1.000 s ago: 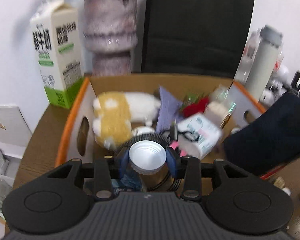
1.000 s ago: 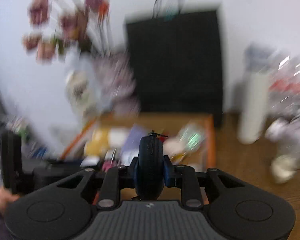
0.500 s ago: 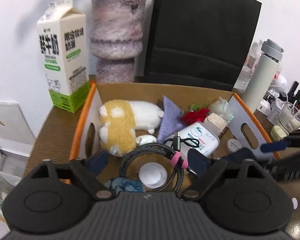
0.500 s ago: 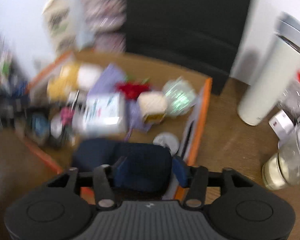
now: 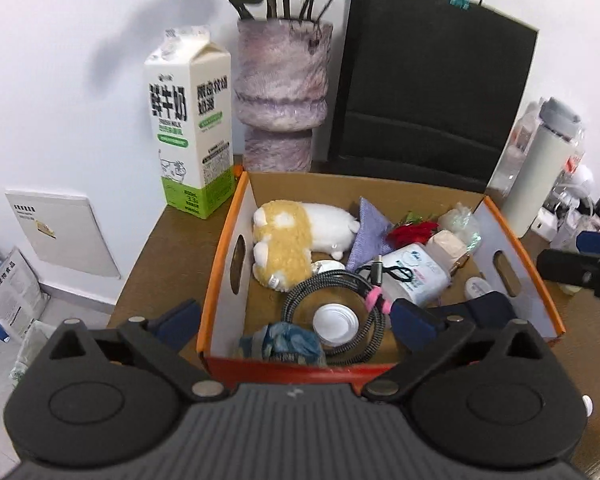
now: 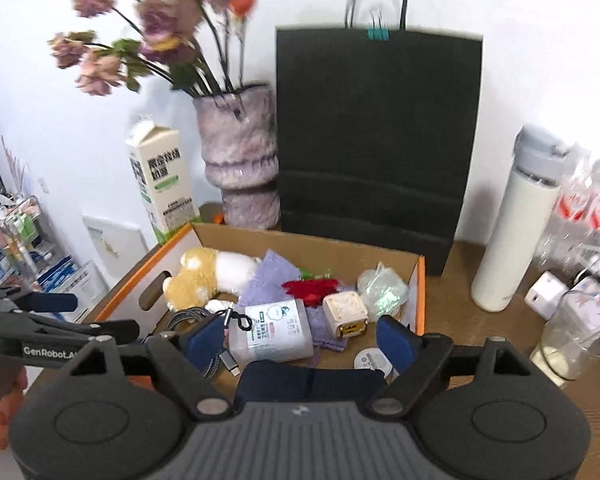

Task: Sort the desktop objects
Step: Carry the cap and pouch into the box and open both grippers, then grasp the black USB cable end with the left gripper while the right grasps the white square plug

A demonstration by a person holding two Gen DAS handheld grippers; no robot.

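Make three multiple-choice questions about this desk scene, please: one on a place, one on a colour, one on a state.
1. Where does the white cap lie?
A. inside the coiled cable
B. on the plush toy
C. beside the milk carton

2. What colour is the cardboard box's rim?
A. green
B. orange
C. blue

3. What does the left tool hold?
A. the cap
B. the cable
C. nothing

Answers:
1. A: the braided cable rings the cap on the box floor.
2. B: orange edging runs along the walls.
3. C: its jaws are opening wide, with nothing pressed between them.
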